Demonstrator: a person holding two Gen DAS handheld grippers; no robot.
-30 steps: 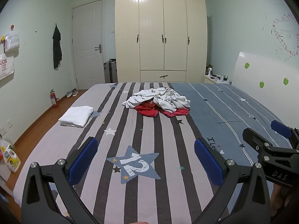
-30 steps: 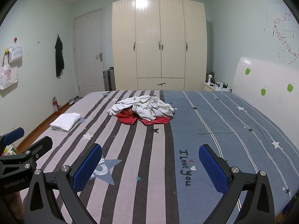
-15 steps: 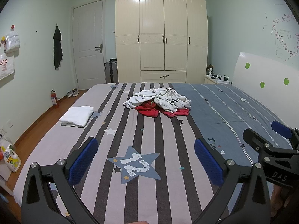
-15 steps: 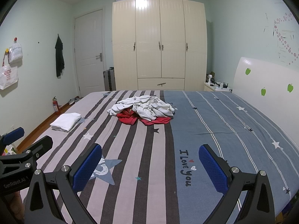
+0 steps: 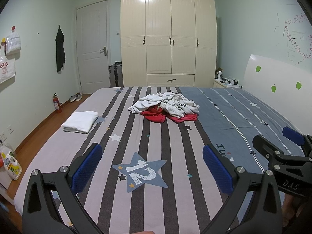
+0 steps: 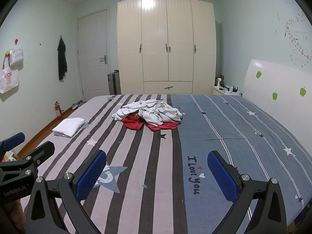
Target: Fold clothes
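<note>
Left wrist: white garment (image 5: 167, 104) crumpled — atop red garment (image 5: 156, 116).

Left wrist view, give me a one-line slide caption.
Open left gripper over striped bed, facing crumpled clothes; folded white stack at left.

Dim, cool room light; glare patch on wardrobe (image 5: 158, 2) top, soft shadows, strong fisheye bend + dark vignette at corners, focus sharp
</note>
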